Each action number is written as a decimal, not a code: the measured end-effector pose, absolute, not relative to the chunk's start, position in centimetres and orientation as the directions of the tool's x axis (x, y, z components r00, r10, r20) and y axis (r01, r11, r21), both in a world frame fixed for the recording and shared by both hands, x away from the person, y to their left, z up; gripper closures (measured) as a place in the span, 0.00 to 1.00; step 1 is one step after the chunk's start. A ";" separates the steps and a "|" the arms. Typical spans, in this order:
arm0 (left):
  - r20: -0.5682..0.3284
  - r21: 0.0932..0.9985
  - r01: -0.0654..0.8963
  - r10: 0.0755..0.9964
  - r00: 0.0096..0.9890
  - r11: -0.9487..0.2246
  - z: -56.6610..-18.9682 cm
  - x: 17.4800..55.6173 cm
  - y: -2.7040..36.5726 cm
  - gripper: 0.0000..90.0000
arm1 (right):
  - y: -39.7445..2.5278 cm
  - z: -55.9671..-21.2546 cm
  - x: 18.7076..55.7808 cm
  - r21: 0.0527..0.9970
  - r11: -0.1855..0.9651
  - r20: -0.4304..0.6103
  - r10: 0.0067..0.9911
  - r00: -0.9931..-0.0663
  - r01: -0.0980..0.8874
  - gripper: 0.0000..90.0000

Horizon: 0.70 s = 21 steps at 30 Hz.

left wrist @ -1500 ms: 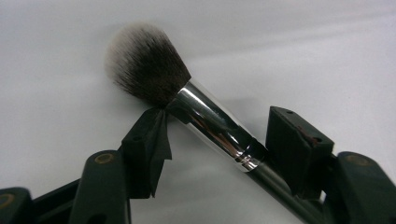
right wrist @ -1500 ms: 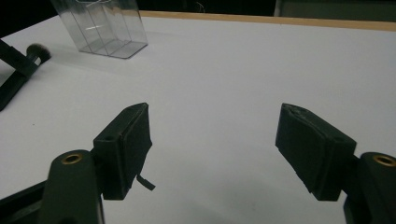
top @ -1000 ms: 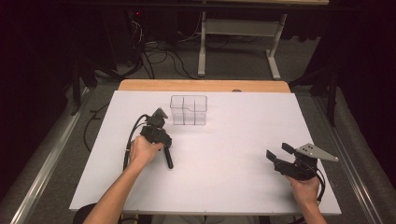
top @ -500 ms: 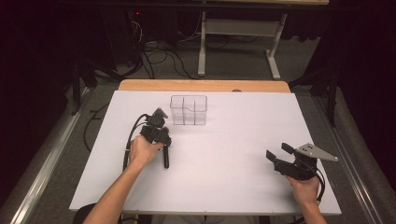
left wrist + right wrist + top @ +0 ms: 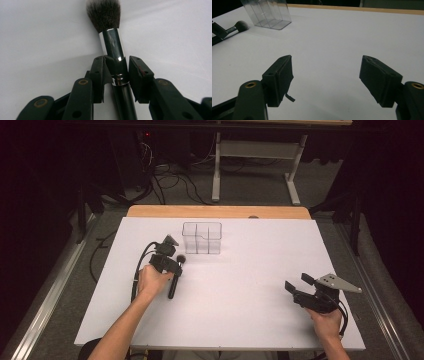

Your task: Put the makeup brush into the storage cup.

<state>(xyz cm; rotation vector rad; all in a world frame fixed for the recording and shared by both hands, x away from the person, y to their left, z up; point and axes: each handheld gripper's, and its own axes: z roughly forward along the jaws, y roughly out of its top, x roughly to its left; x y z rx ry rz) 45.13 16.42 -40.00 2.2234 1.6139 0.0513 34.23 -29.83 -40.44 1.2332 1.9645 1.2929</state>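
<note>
The left gripper (image 5: 176,265) has pinched the makeup brush (image 5: 110,37) w/ its hair end near the clear box (image 5: 202,238) by the desk's far edge, not in yet, & the right gripper (image 5: 299,287) waits wide open, holding nothing.

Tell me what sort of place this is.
Probably a lab recording bench: a white table bearing a makeup brush and clear organizer, loose cables on the floor, dark surroundings.
</note>
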 end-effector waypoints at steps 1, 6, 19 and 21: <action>-0.196 0.331 0.906 0.921 0.338 -0.263 -40.0 45.1 16.4 0.75 | -29.8 -40.4 34.2 0.896 0.147 0.080 0.875 -0.478 0.419 0.32; -0.191 0.334 0.900 0.915 0.356 -0.281 -40.0 45.0 16.3 0.78 | -29.8 -40.4 34.2 0.896 0.147 0.080 0.875 -0.478 0.420 0.32; -0.193 0.346 0.877 0.889 0.414 -0.334 -39.7 44.7 16.0 0.80 | -29.8 -40.5 34.2 0.894 0.151 0.079 0.873 -0.481 0.423 0.32; -0.190 0.350 0.871 0.885 0.426 -0.344 -39.6 44.6 15.9 0.80 | -29.8 -40.5 34.2 0.893 0.151 0.080 0.874 -0.479 0.424 0.32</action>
